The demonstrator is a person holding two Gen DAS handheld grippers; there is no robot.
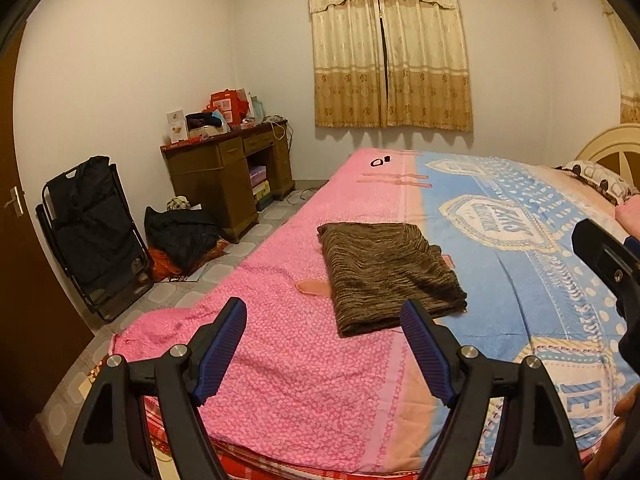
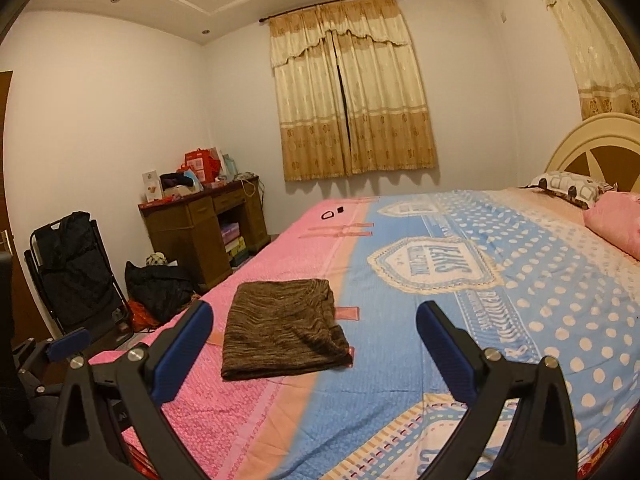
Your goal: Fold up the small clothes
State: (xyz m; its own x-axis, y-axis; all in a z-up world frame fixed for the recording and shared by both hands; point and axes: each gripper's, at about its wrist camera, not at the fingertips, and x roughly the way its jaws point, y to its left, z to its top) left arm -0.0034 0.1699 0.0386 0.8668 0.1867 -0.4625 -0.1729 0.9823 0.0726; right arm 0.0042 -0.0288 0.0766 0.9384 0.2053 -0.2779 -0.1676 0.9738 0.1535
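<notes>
One brown knitted garment [image 1: 390, 274] lies folded into a flat rectangle on the bed [image 1: 304, 360], across the pink part of the cover at its border with the blue part, at about 12 o'clock from both tongs. The left gripper [image 1: 324, 344] stands wide, nothing between its jaws. The right gripper [image 2: 314, 340] also stands wide and empty. Only the right wrist view shows the ceiling lights and the pink pillow [image 2: 616, 220] at 3 o'clock. Only the left wrist view shows the door handle [image 1: 15, 201] at 9 o'clock. Count: one desk [image 1: 228, 184], one folded chair [image 1: 92, 236], two small black items [image 1: 380, 161] at the bed's far end.
</notes>
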